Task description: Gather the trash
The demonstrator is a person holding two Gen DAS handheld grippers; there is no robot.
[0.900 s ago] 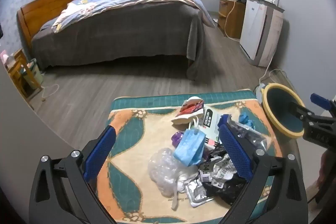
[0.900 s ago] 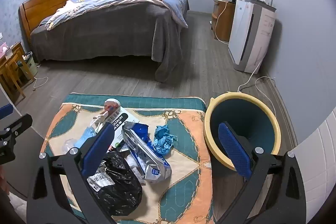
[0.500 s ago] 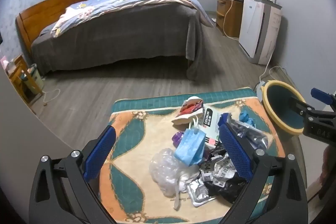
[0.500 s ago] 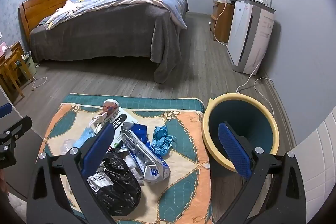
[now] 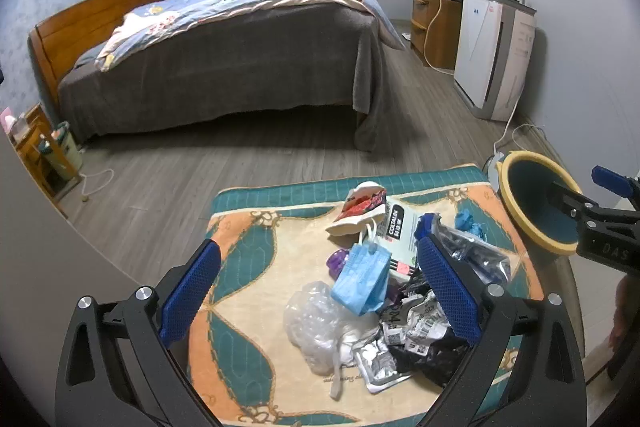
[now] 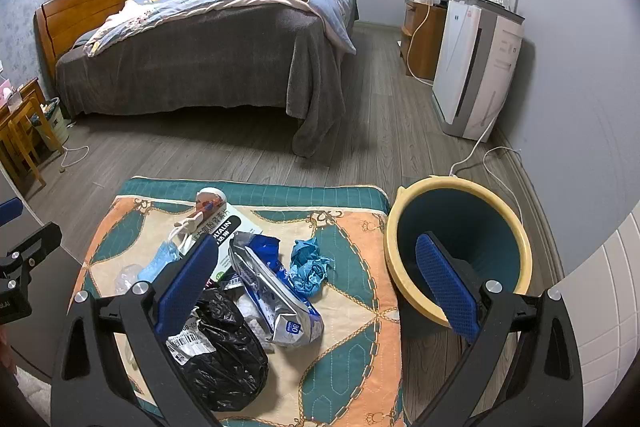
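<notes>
Lying on one mat (image 6: 352, 311): one black bag (image 6: 224, 359), one bin (image 6: 460, 251) beside

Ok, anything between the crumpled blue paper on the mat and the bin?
Nothing visible does. The crumpled blue paper lies at the pile's bin-side edge, only bare mat between it and the bin, which stands beside the mat, mouth tilted open. Both grippers are open and empty.

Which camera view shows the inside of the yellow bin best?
The right wrist view. There the bin sits close, its whole rim and dark blue inside visible, partly behind one finger of the right gripper. In the left wrist view the bin is small at the right edge, seen obliquely and partly hidden by the right gripper.
</notes>
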